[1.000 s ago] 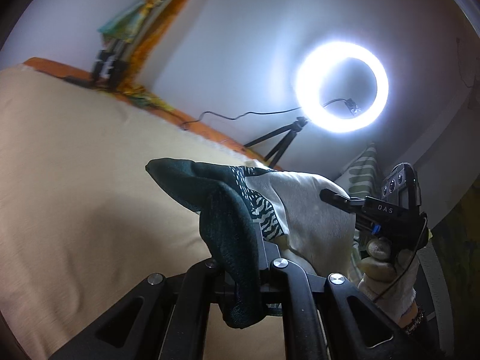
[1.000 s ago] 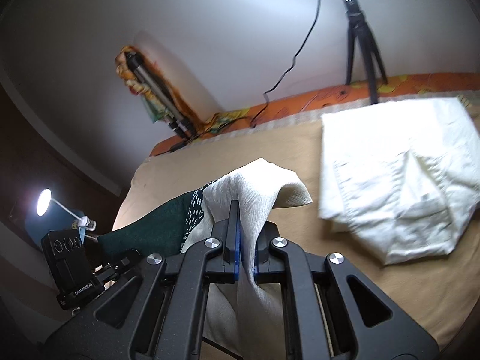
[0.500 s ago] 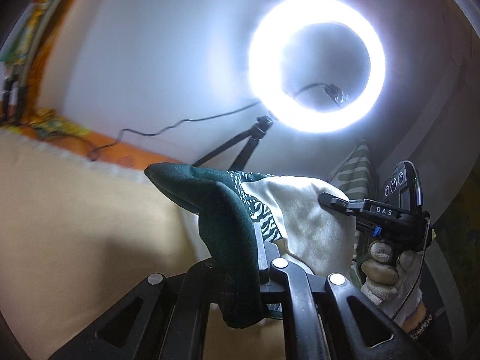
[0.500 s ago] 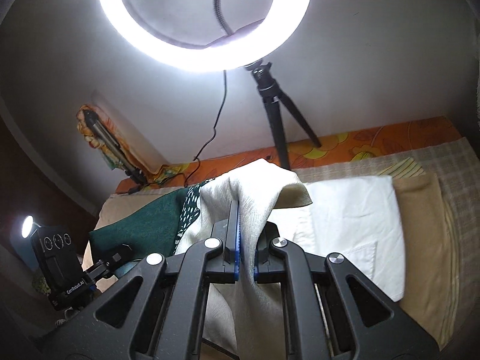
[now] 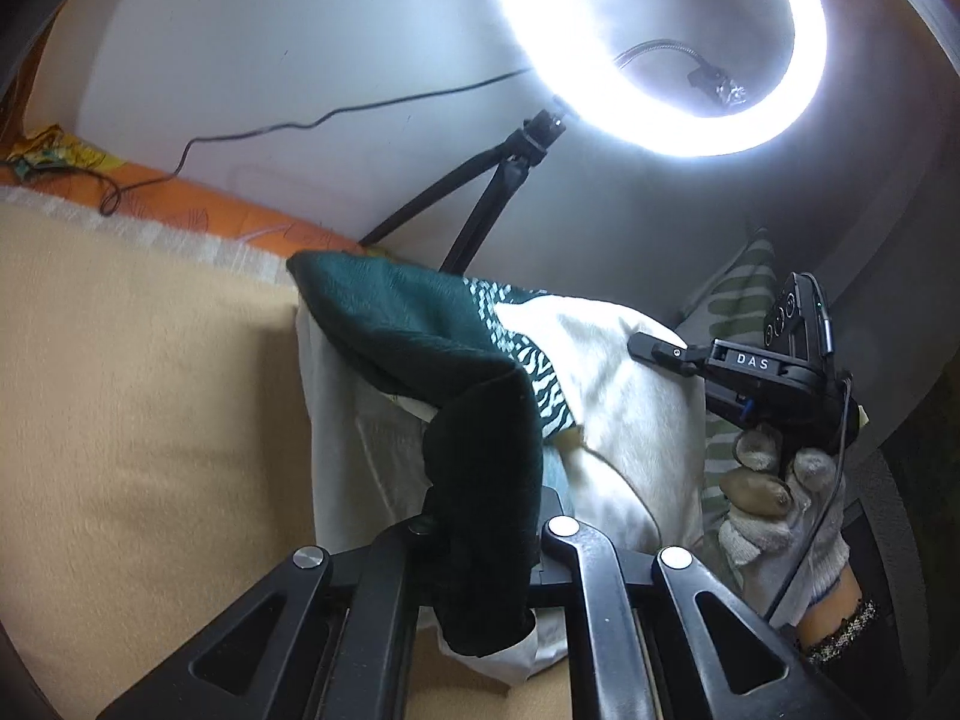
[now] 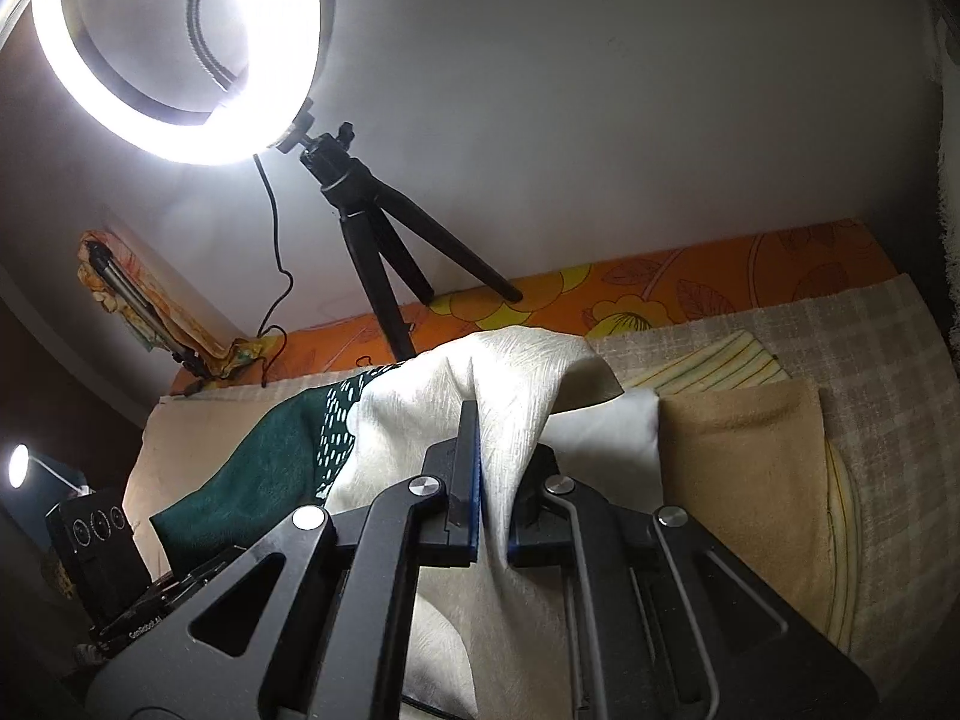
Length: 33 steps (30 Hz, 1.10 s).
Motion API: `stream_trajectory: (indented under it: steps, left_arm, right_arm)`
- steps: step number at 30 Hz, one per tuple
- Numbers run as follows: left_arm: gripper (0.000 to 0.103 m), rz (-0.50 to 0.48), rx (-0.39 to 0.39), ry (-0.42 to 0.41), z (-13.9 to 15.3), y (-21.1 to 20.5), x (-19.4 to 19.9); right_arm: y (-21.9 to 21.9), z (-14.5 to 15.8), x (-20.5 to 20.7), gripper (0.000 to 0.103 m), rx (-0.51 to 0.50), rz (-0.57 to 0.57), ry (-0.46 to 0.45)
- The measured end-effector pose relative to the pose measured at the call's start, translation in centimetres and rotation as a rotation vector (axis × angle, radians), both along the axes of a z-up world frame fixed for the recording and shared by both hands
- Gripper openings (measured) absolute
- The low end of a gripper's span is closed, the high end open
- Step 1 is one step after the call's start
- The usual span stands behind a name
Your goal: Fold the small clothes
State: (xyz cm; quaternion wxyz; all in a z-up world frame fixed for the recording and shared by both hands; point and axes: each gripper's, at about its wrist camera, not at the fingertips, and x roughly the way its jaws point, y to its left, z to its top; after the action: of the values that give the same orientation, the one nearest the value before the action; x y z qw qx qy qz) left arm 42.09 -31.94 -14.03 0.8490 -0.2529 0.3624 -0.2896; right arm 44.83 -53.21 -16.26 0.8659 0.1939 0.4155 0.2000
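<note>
1. The left gripper [image 5: 480, 516] pinches the dark green end of the garment [image 5: 420, 348]; the right gripper [image 6: 492, 492] pinches its cream end.
2. The garment hangs stretched between them, above the bed [image 5: 120, 420].
3. Since a second ago both grippers have swung up and forward: the ring light [image 6: 180, 60] now looms larger, and a folded white cloth [image 6: 606, 438] lies just beyond the right gripper.
4. Judgement: the garment is being carried toward that pile, folding probably unfinished.

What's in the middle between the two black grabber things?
The green-and-cream cloth stretches between them: the left gripper pinches its dark green end, the right gripper its cream end. The left wrist view shows it best.
</note>
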Motion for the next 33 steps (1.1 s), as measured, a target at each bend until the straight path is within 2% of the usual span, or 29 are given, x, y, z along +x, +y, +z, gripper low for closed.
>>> stream_trajectory:
  steps: [2, 4, 5, 6, 7, 9, 13, 19, 26, 33]
  left_arm:
    - [0.007, 0.005, -0.017, 0.041, -0.6, 0.3, -0.2]
    - [0.025, 0.021, -0.038, 0.091, -1.2, 1.0, -0.6]
    - [0.030, 0.025, -0.037, 0.100, -1.5, 1.1, -0.8]
    - [0.034, 0.026, -0.027, 0.108, -1.7, 1.3, -1.2]
    - [0.037, 0.017, -0.015, 0.118, -1.8, 1.3, -1.6]
    - [0.044, 0.004, 0.018, 0.138, -2.1, 1.4, -2.3]
    - [0.045, 0.002, 0.061, 0.142, -2.0, 2.5, -3.8]
    - [0.049, 0.010, 0.147, 0.059, 0.0, 4.1, -5.9]
    - [0.053, 0.012, 0.181, -0.004, 3.0, 5.9, -8.2]
    - [0.056, 0.002, 0.202, -0.056, 6.0, 7.5, -10.6]
  right_arm:
    - [0.0, -0.5, 0.2, 0.007, -0.029, -0.011, 0.013]
    - [0.0, -1.2, 0.5, 0.009, -0.062, -0.024, 0.043]
    - [0.1, -1.5, 0.5, 0.012, -0.089, -0.031, 0.056]
    - [0.1, -1.7, 0.4, 0.020, -0.113, -0.036, 0.061]
    - [0.2, -1.9, 0.2, 0.035, -0.152, -0.049, 0.065]
    - [-0.1, -2.0, -0.2, 0.049, -0.187, -0.068, 0.064]
    - [-0.3, -1.5, -1.4, 0.049, -0.228, -0.107, 0.047]
    - [-0.1, 0.2, -3.0, 0.049, -0.248, -0.152, 0.029]
    - [0.3, 3.7, -5.7, 0.049, -0.254, -0.201, -0.003]
    - [3.0, 7.6, -9.8, 0.050, -0.307, -0.203, -0.059]
